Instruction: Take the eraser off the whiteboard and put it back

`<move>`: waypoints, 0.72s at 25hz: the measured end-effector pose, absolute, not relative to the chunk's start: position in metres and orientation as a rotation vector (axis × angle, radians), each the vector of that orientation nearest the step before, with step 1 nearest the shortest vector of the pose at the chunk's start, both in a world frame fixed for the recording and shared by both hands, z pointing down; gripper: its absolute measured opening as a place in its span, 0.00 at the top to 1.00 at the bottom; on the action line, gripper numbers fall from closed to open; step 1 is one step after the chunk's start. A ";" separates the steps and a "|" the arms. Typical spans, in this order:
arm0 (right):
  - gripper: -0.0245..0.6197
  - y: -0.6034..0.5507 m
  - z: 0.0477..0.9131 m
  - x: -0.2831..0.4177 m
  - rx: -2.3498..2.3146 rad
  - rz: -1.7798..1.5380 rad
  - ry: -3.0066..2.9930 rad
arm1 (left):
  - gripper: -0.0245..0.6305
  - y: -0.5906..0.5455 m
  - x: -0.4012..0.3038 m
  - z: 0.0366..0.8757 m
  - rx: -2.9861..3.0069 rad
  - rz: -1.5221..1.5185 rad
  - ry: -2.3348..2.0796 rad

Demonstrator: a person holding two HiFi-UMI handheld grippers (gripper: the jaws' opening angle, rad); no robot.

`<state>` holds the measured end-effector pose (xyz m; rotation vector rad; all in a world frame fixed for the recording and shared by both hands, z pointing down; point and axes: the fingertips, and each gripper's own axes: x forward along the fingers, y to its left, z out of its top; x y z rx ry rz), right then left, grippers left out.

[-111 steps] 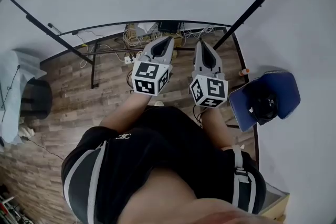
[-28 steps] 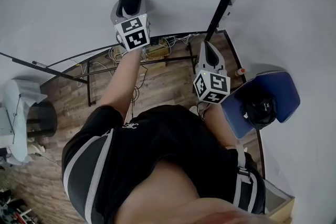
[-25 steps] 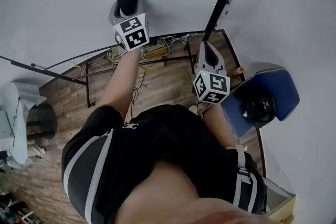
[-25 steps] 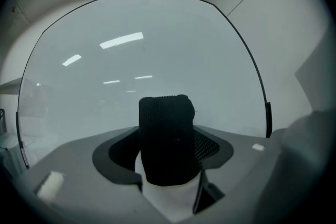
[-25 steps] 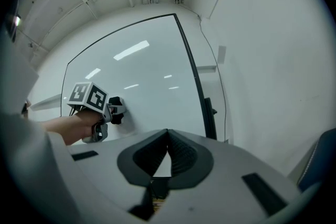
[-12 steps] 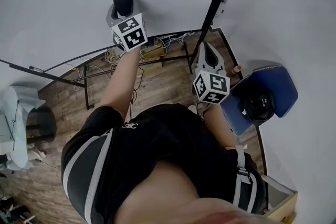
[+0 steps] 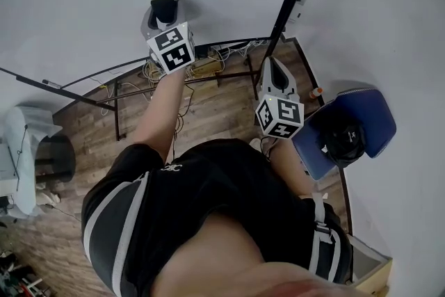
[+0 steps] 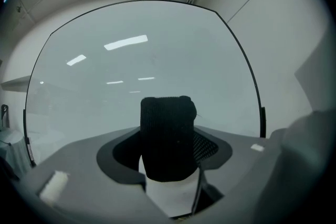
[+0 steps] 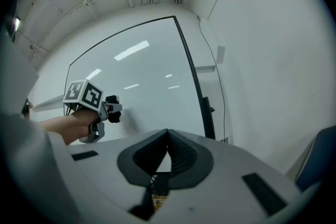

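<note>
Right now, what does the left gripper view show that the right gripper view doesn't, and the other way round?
Only the left gripper view: the left claw up close, clamped on the black eraser. Only the right gripper view: the right claw, jaws together and empty, the left claw side-on in front of the board, and a blue chair. Both: the whiteboard and the eraser.

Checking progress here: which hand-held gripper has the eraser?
The left hand-held gripper: its jaws grip the black eraser. The right hand-held gripper is shut, empty.
</note>
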<state>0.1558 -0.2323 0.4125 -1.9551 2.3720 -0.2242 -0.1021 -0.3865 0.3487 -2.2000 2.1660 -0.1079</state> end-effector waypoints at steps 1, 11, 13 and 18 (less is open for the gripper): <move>0.95 -0.232 0.413 0.154 -1.949 -0.226 2.376 | 0.56 -0.382 -0.102 0.350 -2.208 -0.101 2.163; 0.95 -0.235 0.412 0.134 -1.883 -0.237 2.430 | 0.56 -0.340 -0.112 0.350 -2.242 -0.120 2.108; 0.95 -0.236 0.413 0.129 -1.864 -0.245 2.442 | 0.56 -0.331 -0.118 0.346 -2.232 -0.114 2.103; 0.95 -0.241 0.416 0.110 -1.799 -0.265 2.486 | 0.56 -0.307 -0.137 0.346 -2.209 -0.127 2.129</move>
